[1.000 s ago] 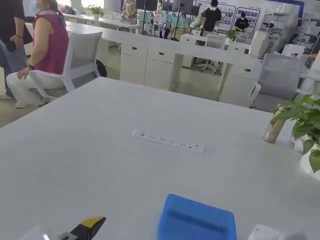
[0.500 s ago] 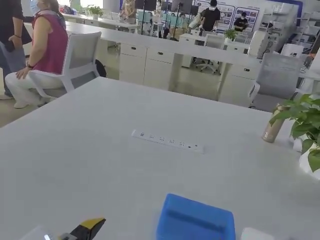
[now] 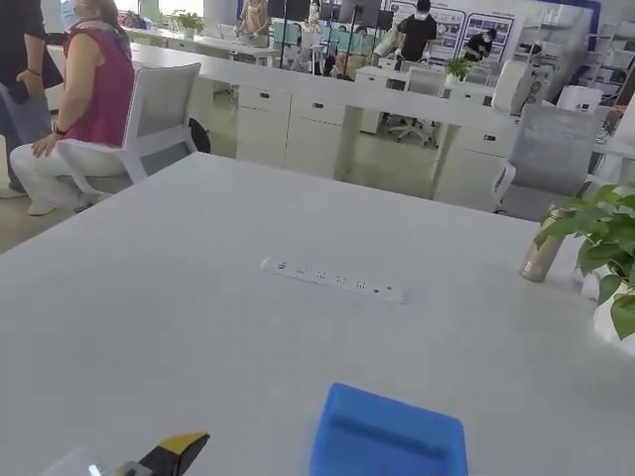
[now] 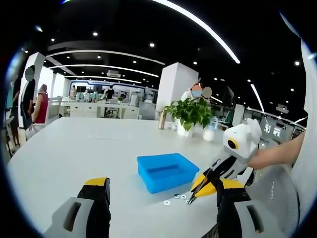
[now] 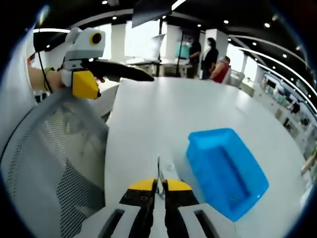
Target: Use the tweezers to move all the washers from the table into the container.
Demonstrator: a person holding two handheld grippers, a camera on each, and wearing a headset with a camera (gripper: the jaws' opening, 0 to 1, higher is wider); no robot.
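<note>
A blue container (image 3: 387, 436) (image 4: 166, 171) (image 5: 225, 171) stands on the white table (image 3: 198, 317). Three small washers (image 4: 177, 197) lie on the table just in front of it. My right gripper (image 5: 158, 186) (image 4: 213, 181) is shut on thin tweezers (image 5: 158, 173) (image 4: 199, 187), whose tips hover close to the washers. Whether the tips touch a washer I cannot tell. My left gripper (image 4: 162, 191) (image 5: 84, 64) is held open and bare, back from the container. At the bottom left corner of the head view, a gripper (image 3: 169, 454) pokes in with a yellow tip.
A flush power strip (image 3: 332, 281) sits mid-table. A metal bottle (image 3: 544, 258) and a potted plant (image 3: 600, 248) stand at the far right edge. A grey mesh chair (image 5: 54, 163) is close to my right gripper. People sit and stand beyond the table.
The white top of a gripper at the bottom right edge of the head view has sunk out of the picture. The container and the gripper at the bottom left have not moved.
</note>
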